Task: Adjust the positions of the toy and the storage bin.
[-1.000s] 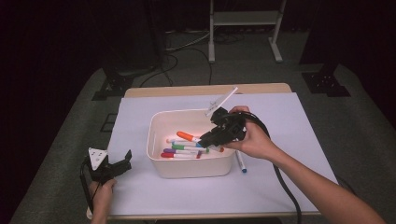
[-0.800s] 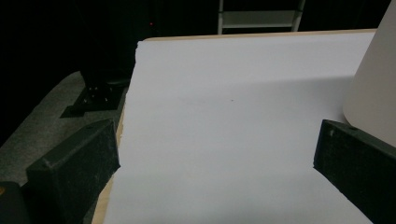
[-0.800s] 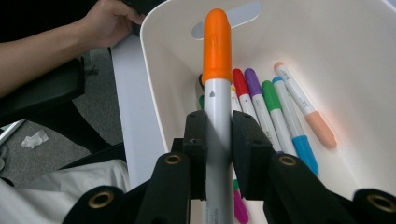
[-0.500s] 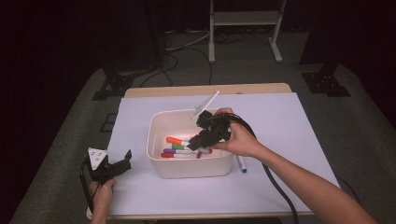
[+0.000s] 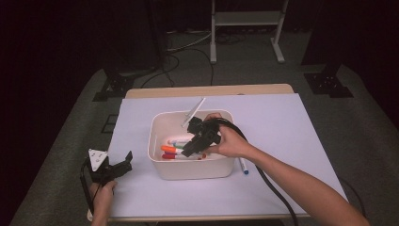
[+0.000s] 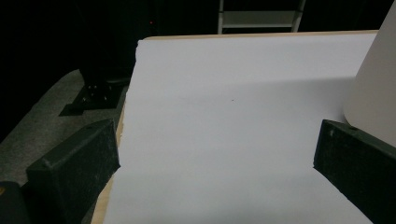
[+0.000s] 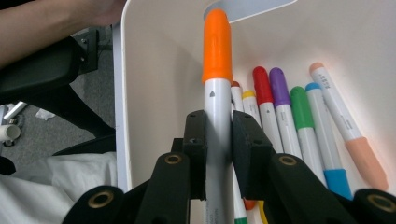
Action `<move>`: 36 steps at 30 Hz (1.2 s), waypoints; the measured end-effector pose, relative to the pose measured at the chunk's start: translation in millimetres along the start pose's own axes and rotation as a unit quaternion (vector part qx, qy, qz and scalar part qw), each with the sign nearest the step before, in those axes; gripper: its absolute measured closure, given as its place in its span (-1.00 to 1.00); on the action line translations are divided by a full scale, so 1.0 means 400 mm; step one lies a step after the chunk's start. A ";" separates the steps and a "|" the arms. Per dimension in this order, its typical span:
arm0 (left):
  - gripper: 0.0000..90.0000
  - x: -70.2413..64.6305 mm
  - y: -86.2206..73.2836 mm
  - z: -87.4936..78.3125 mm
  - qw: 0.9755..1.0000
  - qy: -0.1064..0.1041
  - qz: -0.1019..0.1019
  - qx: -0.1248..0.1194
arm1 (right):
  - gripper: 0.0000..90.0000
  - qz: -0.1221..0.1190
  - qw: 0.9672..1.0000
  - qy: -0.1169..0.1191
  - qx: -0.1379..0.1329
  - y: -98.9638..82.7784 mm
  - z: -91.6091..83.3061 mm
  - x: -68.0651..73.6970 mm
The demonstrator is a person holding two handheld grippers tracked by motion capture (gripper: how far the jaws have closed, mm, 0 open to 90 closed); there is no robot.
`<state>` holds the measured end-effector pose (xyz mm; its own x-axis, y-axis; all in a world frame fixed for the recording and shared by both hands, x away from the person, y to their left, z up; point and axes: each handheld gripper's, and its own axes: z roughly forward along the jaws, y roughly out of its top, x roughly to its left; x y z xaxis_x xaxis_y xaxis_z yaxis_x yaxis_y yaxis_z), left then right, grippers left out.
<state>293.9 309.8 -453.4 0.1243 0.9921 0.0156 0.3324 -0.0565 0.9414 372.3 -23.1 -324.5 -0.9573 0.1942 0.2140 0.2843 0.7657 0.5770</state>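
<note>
Nearest, left gripper (image 5: 123,162) rests on smooth white sheet (image 6: 224,121) at table's near-left corner, blocky black jaws wide apart, nothing between. Farther, right gripper (image 7: 217,140) clamps white-barrelled marker (image 7: 217,60) with glossy orange cap, inside rounded white plastic bin (image 5: 157,141). Loose markers (image 7: 299,126) lie on floor; blue-tipped one (image 5: 243,165), probably marker, outside.

Hidden and cut-off parts

The orange-capped marker (image 7: 217,88) runs off the bottom edge; the bin (image 6: 376,79) is cropped at right.
</note>
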 end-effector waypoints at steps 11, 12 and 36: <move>-1.00 0.000 0.000 0.000 1.000 0.000 -0.002 0.000 | 0.68 -0.013 1.000 0.010 0.027 0.014 0.051 -0.004; -1.00 0.001 0.000 0.000 1.000 0.000 -0.001 0.000 | 0.68 -0.014 0.999 0.011 0.029 0.014 0.054 -0.005; -1.00 0.000 0.000 0.000 1.000 -0.001 0.000 0.001 | 0.42 -0.009 0.999 -0.024 0.023 -0.003 -0.005 0.004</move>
<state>293.8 309.7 -453.3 0.1252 0.9920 0.0143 0.3348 -0.0558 0.9406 370.7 -25.0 -323.2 -0.9637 0.2087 0.1662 0.2662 0.7960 0.5437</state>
